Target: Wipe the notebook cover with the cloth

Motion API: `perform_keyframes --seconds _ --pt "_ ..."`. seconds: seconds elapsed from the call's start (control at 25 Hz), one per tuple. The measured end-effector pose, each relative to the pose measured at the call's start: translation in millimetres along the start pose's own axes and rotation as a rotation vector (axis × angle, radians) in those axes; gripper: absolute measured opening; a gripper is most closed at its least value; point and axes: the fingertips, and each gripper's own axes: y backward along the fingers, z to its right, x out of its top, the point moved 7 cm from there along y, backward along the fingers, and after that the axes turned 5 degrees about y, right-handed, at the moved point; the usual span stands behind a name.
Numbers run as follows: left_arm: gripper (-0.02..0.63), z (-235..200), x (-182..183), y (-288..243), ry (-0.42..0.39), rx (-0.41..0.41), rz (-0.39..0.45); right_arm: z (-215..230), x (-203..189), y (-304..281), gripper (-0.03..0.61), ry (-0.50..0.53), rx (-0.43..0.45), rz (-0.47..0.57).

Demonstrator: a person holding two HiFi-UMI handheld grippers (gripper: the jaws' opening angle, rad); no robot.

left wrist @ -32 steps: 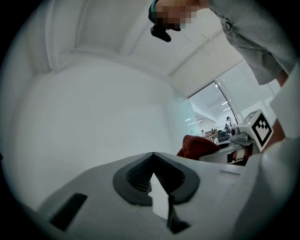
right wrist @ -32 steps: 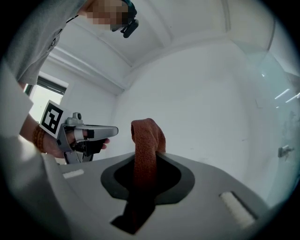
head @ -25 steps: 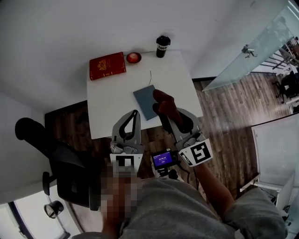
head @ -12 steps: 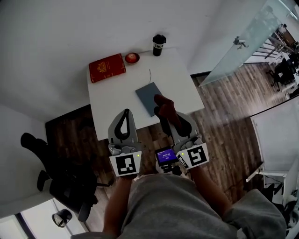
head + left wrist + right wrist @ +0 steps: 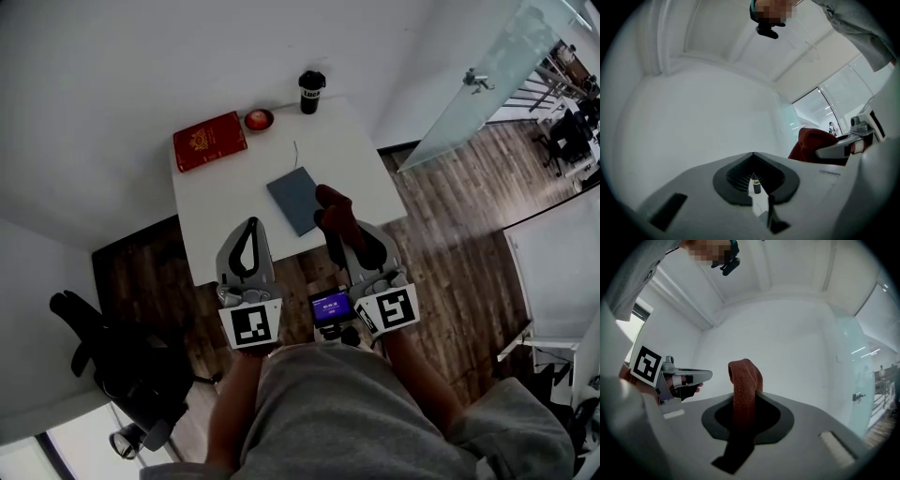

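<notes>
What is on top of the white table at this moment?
A grey-blue notebook, a red book, a small red round item and a black cup. The red cloth in the right gripper hides part of the notebook's right edge.

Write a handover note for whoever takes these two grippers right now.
Left gripper: shut, empty, held over the near edge of the table.
Right gripper: shut on the cloth, by the right edge of the notebook.
Notebook: closed, lying flat mid-table.
Done: cloth is in the jaws. Whether it touches the cover can't be told.
Left: lower the cloth onto the cover and wipe across it.
</notes>
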Motion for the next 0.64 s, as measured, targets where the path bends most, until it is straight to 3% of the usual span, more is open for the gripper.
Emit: perform_keyframes --seconds 0.64 --pt "-0.009 46.7 -10.4 -23.3 -0.057 0.003 -0.047 45.3 -6.8 -0.7 0.06 -0.014 0.066 0.041"
